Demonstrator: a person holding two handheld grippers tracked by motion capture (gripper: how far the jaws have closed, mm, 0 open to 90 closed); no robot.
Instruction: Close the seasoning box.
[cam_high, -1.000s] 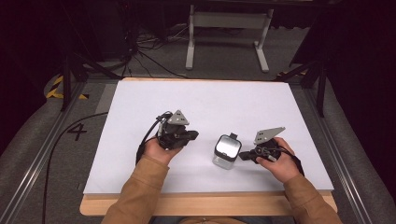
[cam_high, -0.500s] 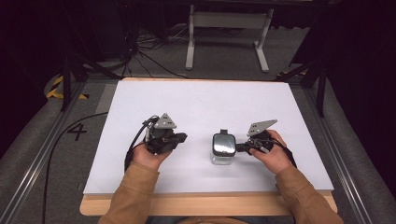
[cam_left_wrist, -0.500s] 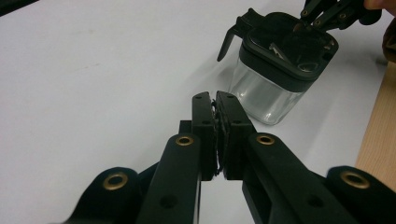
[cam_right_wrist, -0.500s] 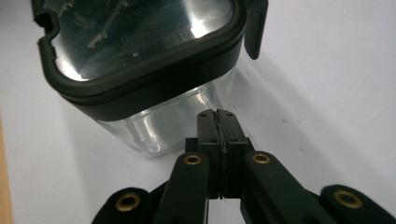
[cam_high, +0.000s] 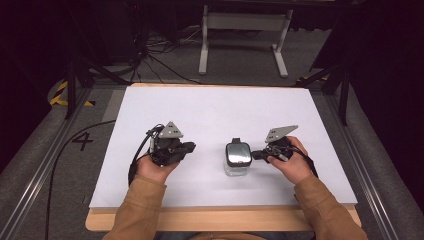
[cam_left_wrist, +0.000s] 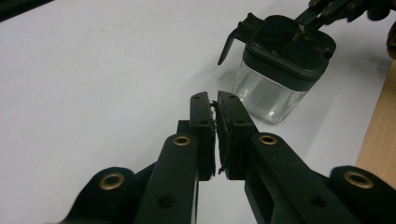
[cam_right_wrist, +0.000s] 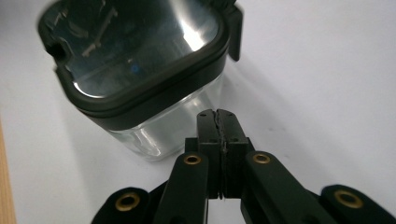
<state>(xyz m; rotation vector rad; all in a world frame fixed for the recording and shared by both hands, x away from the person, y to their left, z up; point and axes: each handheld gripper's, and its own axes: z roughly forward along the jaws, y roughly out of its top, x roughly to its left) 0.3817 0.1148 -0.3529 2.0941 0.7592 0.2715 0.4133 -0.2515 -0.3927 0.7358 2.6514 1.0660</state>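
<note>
Both hands have drawn back toward the person since a second ago, and the jar (cam_high: 237, 159) now sits a little nearer that edge too, with the left gripper (cam_high: 190, 147) farther from it than before.

Two grippers, one jar, one table (cam_high: 210, 110). Each gripper is held in one hand, forearms in tan sleeves coming up from the near edge. The left hand (cam_high: 156, 167) grips its tool low over the white surface, tips pointing toward the jar. In the left gripper view its jaws are pressed together with nothing between them; the jar (cam_left_wrist: 280, 65) stands ahead of the fingertips and off to one side, well apart from them.

The right hand (cam_high: 292, 162) holds the right gripper (cam_high: 255, 155) with its tips aimed at the jar's side. In the right gripper view (cam_right_wrist: 218, 116) the jaws are closed flat against each other, empty, and the jar (cam_right_wrist: 144, 79) stands just beyond the fingertips; whether the tips touch the glass wall is hard to tell, though they look right at it.

The jar is clear glass, squarish, upright on the table between the two grippers, capped with a dark lid (cam_right_wrist: 135, 42) that has a latch tab hanging down on one edge.
</note>
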